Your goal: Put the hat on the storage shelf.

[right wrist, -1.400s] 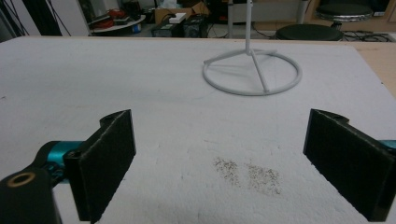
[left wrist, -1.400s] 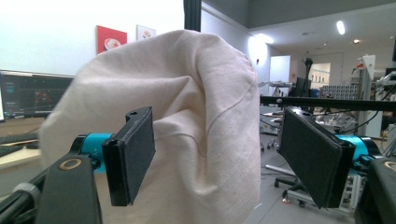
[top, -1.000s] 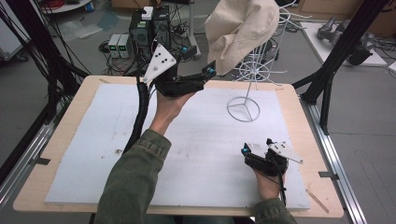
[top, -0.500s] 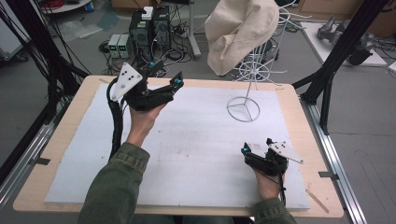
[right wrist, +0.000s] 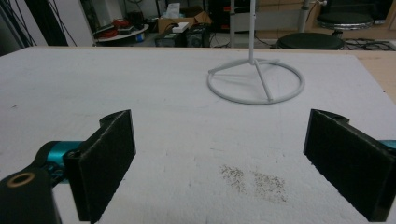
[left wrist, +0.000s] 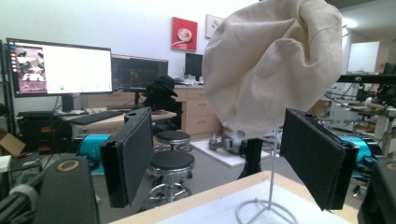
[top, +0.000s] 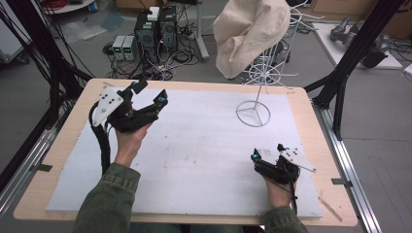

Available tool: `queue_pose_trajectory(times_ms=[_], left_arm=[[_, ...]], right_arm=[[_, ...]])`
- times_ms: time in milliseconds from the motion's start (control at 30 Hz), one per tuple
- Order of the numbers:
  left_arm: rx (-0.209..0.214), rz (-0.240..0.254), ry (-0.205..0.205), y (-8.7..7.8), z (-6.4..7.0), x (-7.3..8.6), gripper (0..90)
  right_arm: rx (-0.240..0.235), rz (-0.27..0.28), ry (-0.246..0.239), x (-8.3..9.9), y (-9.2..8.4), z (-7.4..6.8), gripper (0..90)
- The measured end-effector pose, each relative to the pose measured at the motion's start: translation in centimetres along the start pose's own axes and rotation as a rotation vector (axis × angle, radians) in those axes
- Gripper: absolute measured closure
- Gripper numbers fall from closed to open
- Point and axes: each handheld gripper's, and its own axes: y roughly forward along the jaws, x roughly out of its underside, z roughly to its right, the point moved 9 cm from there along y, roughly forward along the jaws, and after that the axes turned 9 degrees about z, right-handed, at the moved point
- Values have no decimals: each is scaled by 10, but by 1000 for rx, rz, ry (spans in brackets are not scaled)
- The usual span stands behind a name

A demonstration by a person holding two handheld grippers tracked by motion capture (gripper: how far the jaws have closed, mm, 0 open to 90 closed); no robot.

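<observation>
A cream cloth [top: 252, 31] hangs bunched over the top of a white wire stand, whose ring base [top: 253, 113] rests on the white mat at the far right. My left gripper [top: 150, 93] is held above the mat's far left, open and empty, and tilted up toward the cloth. In the left gripper view the cloth [left wrist: 275, 65] shows between the wide-apart jaws of the left gripper [left wrist: 222, 140], well beyond them. My right gripper [top: 267, 152] rests open near the front right. Its view looks between the jaws of the right gripper [right wrist: 224, 140] at the ring base [right wrist: 256, 84].
The white mat [top: 204, 160] covers most of the wooden table [top: 53, 165]. Black frame posts [top: 340, 82] stand at both sides. Computer boxes and cables [top: 155, 34] lie on the floor beyond the far edge. A few grey specks [right wrist: 254, 179] mark the mat ahead of the right gripper.
My left gripper has drawn away from the cloth's lower edge, moving left across the far side of the table. The right gripper and the cloth have stayed put.
</observation>
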Motion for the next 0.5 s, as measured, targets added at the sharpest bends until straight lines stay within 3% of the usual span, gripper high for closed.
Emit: queue_pose_trajectory(times_ms=[133, 233, 333, 500], left_arm=[[-24, -1, 5, -19, -7, 2, 258], [-41, 2, -5, -29, -11, 5, 258], [-72, 19, -44, -46, -15, 10, 257], [-87, 5, -43, -63, -19, 15, 255]], right_arm=[[3, -2, 2, 0, 0, 0, 80], [2, -7, 12, 1, 0, -1, 79], [5, -4, 6, 1, 1, 0, 79], [4, -9, 6, 1, 0, -1, 79]])
